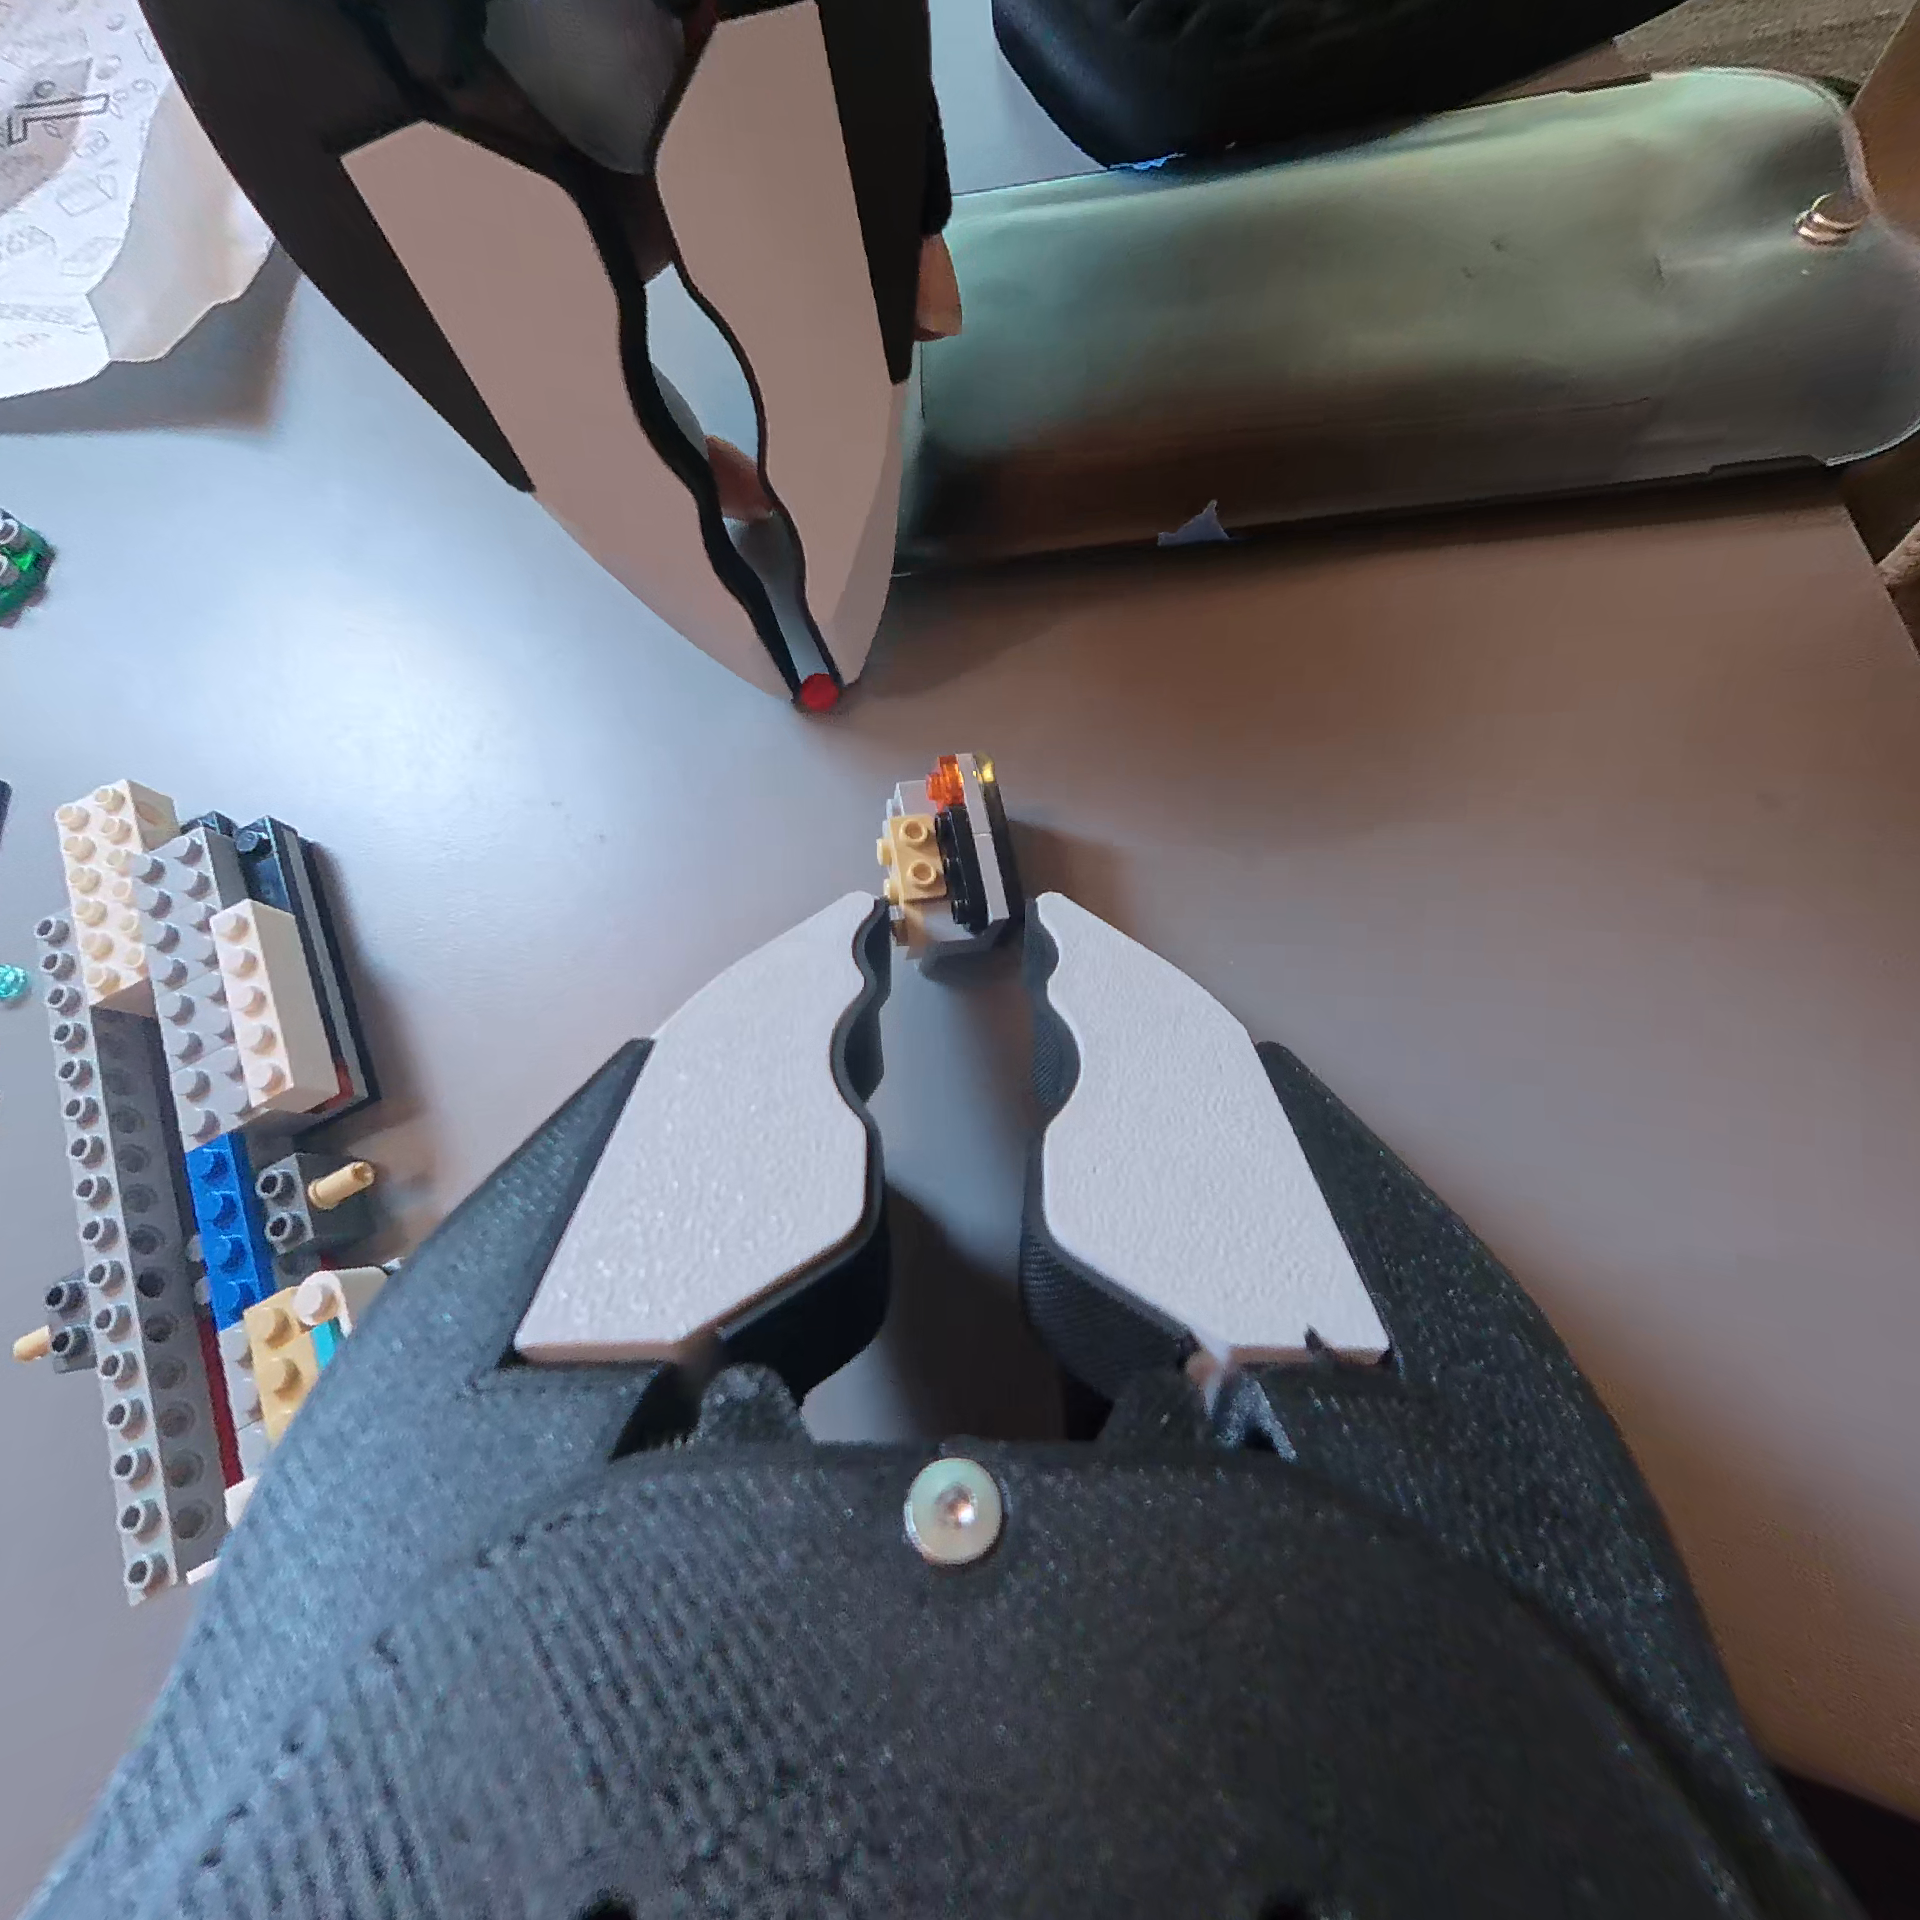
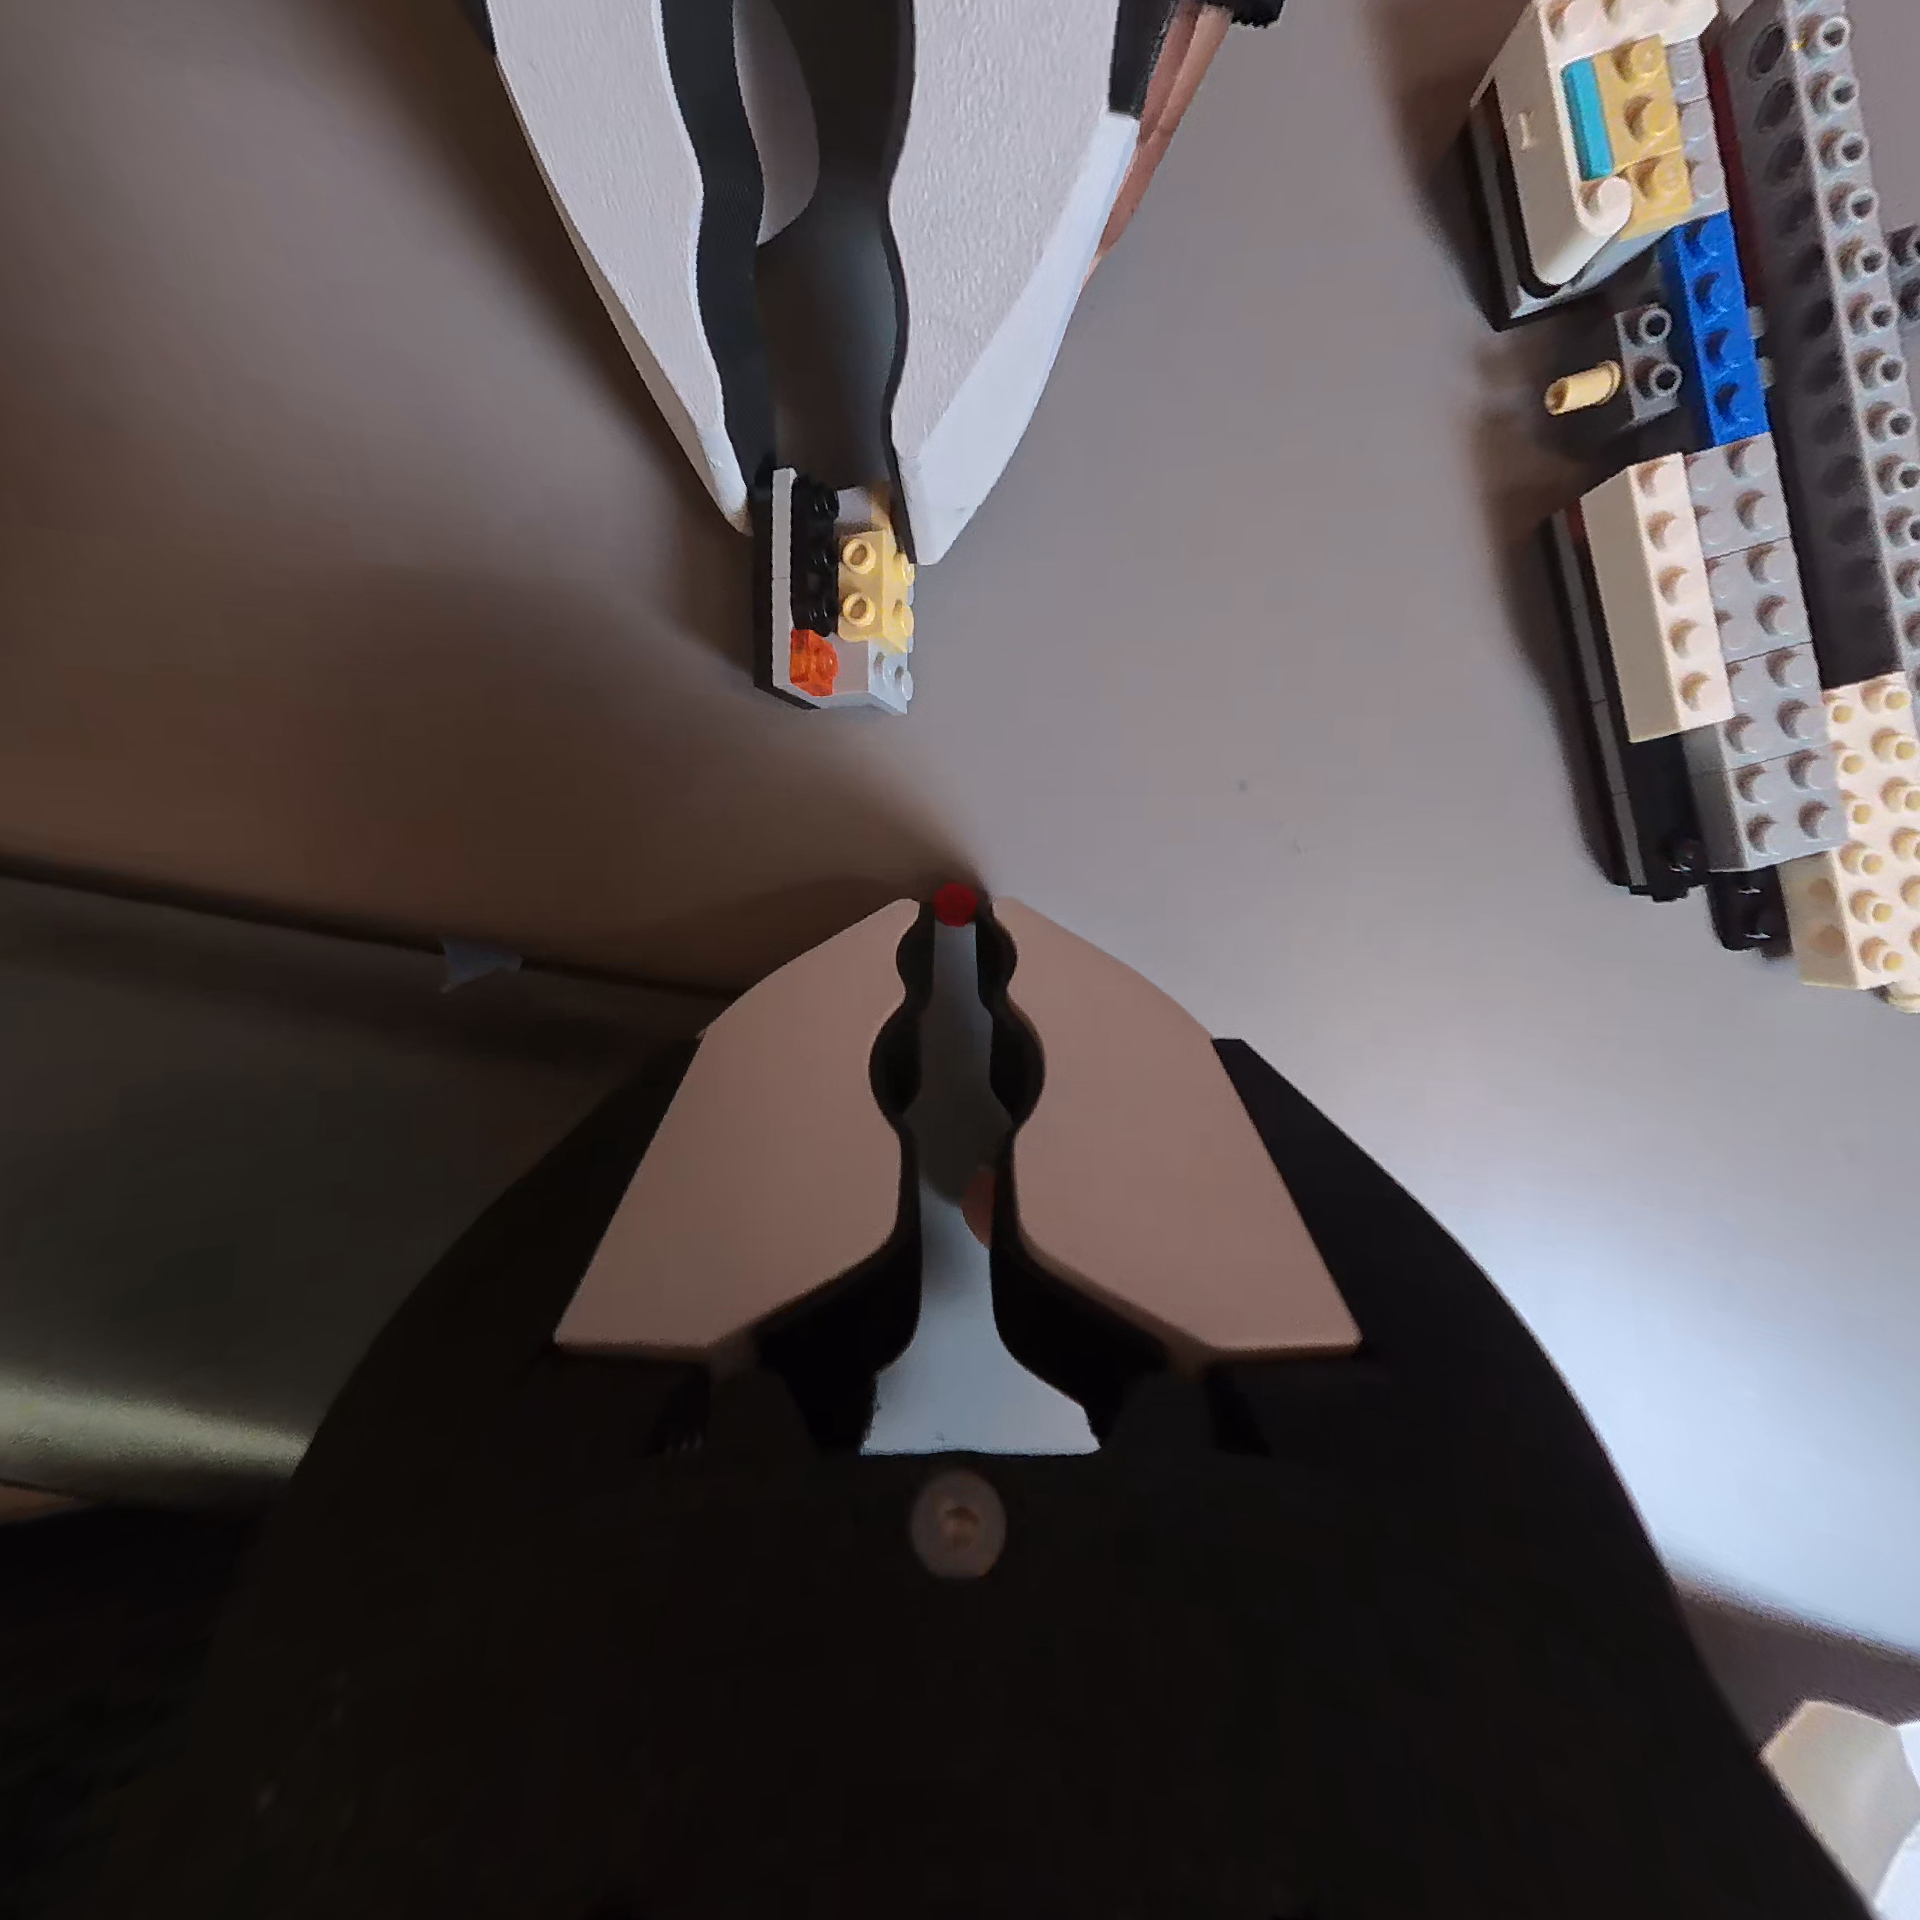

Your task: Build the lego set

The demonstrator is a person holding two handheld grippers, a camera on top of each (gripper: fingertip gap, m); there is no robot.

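On the grey table [image 1: 1351,831], the left claw [image 1: 951,920] grips a small sub-build [image 1: 940,862]. Facing it just beyond, the right claw [image 2: 954,906] pinches a red stud [image 2: 954,902], tip to tip.

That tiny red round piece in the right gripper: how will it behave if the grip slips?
The red round piece is pinched only at the very tips of the right gripper, so it would likely pop out easily. Being round, it may roll across the smooth table. It looks rigid and very light.
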